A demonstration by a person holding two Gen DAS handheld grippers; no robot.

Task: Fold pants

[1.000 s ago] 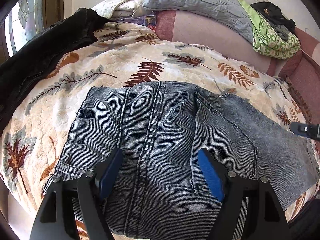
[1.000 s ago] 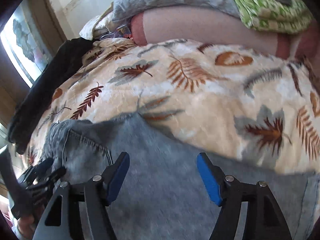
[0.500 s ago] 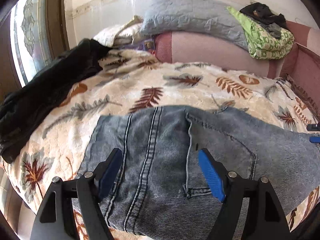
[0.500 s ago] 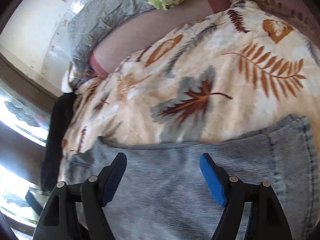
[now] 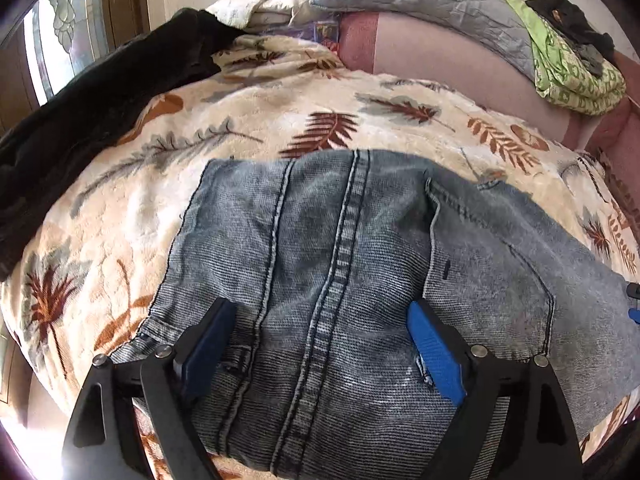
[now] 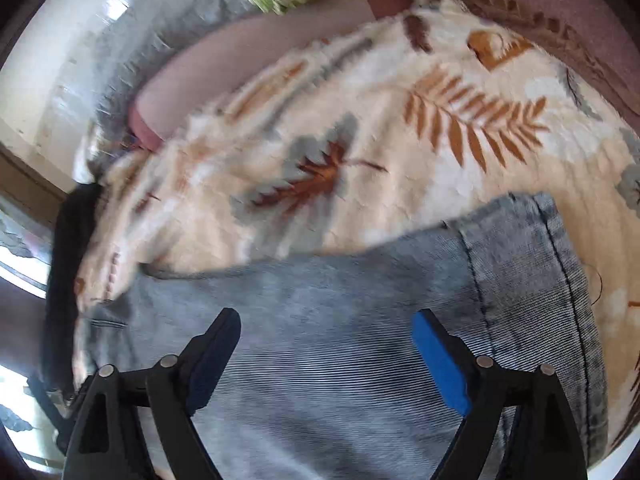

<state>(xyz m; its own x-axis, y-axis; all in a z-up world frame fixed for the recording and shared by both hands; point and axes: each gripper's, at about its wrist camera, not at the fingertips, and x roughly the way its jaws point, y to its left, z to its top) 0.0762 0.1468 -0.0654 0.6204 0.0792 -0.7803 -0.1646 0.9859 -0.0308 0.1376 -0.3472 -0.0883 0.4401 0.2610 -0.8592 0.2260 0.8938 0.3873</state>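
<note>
Faded blue jeans (image 5: 340, 264) lie flat on a leaf-print blanket (image 5: 280, 120), waistband near me and a back pocket to the right. My left gripper (image 5: 320, 320) is open and empty, just above the waistband area. In the right wrist view the same jeans (image 6: 340, 340) show a leg with its hem (image 6: 560, 280) at the right. My right gripper (image 6: 326, 344) is open and empty over that leg. A tip of the right gripper shows at the left wrist view's right edge (image 5: 634, 304).
A black garment (image 5: 100, 92) lies along the blanket's left side. A grey pillow (image 5: 420, 4) and a green patterned cloth (image 5: 576, 76) with a dark item on it rest on the pink headboard (image 5: 440, 60). A window (image 5: 68, 40) is at the left.
The left wrist view has dropped closer over the waistband after lifting back. The right gripper has swung along the leg toward the hem, which now shows. Both grippers stayed open.
</note>
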